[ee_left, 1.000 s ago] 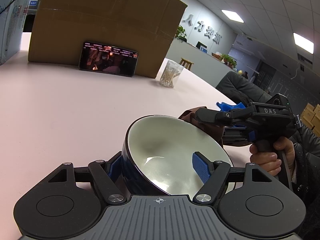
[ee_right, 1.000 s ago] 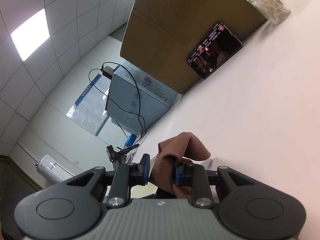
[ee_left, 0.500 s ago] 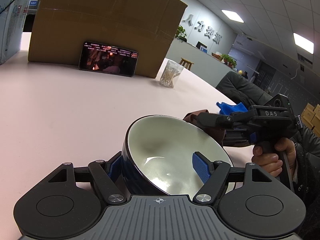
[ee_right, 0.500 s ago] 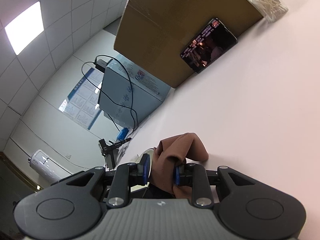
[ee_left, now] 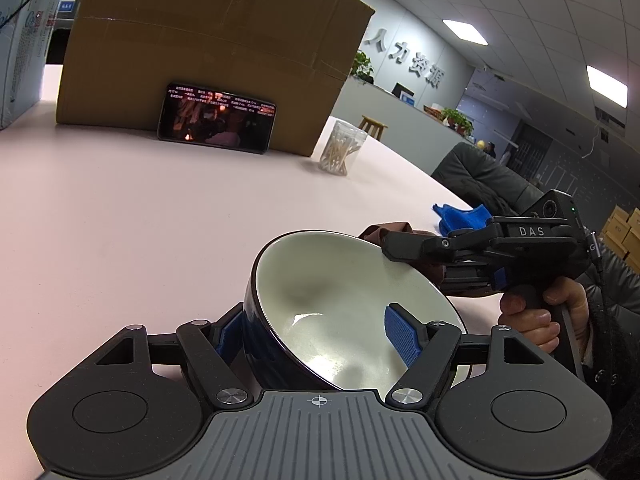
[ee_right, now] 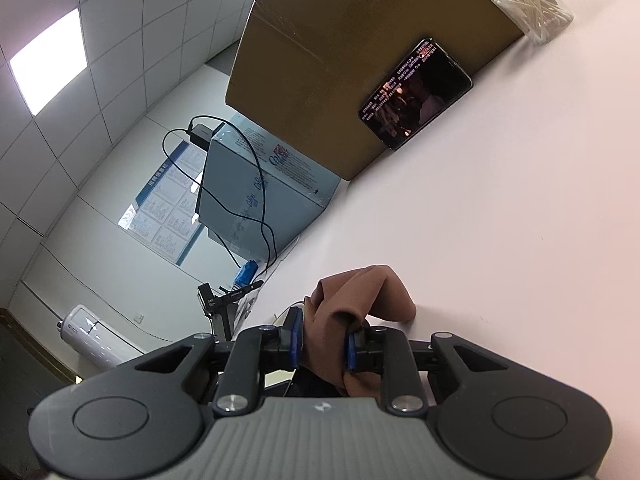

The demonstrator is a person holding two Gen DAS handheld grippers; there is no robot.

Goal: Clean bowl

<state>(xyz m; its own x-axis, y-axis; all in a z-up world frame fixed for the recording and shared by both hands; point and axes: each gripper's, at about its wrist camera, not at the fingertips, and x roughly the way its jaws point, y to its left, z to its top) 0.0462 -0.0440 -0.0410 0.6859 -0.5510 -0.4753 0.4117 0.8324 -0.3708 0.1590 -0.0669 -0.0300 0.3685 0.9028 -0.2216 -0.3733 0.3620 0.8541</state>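
A bowl (ee_left: 340, 300), dark blue outside and white inside, is tilted with its mouth facing up and to the right. My left gripper (ee_left: 316, 332) is shut on it, one blue pad against the outer wall and the other inside. My right gripper (ee_right: 322, 340) is shut on a brown cloth (ee_right: 360, 292); its jaws are closing on the bunched fabric. In the left wrist view the right gripper (ee_left: 390, 248) reaches in from the right to the bowl's far rim, with the brown cloth (ee_left: 384, 230) at its tip. A hand (ee_left: 532, 320) holds its handle.
On the pale pink table (ee_left: 140, 220) stand a large cardboard box (ee_left: 208, 60), a lit phone (ee_left: 216, 118) leaning on it, and a clear jar of cotton swabs (ee_left: 342, 148). A blue cloth (ee_left: 460, 216) lies at the right edge. A grey carton (ee_right: 260, 192) with cables sits at the left.
The right gripper's tip has dipped slightly towards the bowl's rim, and its pads have pinched the brown cloth a little tighter. The left gripper and the bowl have not moved.
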